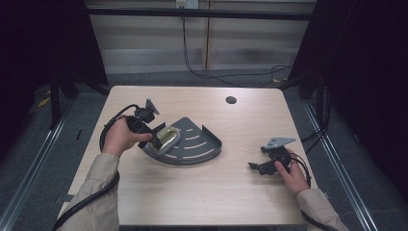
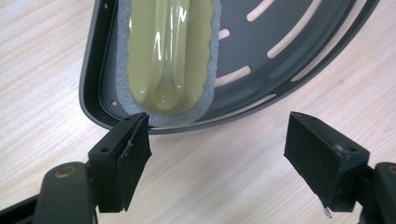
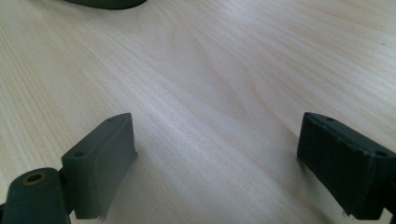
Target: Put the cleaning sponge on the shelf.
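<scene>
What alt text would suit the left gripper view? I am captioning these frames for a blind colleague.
The left gripper, jaws wide open and empty, is poised at the rim of a dark grey slotted corner tray. An olive-green scrubber with a grey pad lies inside the tray, which sits on a pale wooden table.

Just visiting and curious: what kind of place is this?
Probably a lab recording station, not a home: a bare light wooden table with a cable hole, dark curtains around it, and a person's cabled handheld black left gripper.
</scene>
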The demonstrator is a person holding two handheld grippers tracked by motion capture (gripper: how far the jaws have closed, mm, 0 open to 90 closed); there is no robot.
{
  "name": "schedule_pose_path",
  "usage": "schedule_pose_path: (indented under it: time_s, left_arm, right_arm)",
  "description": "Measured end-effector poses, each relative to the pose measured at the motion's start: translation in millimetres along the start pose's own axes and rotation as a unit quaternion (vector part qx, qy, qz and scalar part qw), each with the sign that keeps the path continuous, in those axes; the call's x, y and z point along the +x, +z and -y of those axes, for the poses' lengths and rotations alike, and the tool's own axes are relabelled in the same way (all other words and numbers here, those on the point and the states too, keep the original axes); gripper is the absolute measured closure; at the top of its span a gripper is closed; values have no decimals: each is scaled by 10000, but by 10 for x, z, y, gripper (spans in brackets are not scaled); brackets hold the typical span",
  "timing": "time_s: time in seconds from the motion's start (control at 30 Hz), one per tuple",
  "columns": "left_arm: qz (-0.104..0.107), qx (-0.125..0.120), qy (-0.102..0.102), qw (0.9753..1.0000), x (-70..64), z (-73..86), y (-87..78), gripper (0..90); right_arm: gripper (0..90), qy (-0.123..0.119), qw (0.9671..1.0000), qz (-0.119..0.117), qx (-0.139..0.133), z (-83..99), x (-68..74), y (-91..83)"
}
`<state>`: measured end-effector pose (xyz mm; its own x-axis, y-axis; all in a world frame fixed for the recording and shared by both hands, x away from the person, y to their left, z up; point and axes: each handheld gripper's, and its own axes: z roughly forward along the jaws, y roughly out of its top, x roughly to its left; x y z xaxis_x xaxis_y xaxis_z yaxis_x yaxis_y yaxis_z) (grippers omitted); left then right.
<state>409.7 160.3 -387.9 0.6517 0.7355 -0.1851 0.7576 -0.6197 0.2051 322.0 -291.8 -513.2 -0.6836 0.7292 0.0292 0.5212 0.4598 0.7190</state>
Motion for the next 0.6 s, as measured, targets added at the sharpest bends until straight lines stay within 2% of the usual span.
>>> schedule_pose_path:
  time_s: [0.23, 0.6]
  left_arm:
    - [30, -18, 58, 10000, -24, 79, 12, 221]
    - [46, -47, 259, 9996, -84, 246, 45, 221]
  right_arm:
    - [109, -8, 10000, -3, 4, 0, -1, 0]
    - [109, -8, 10000, -2, 5, 0, -1, -1]
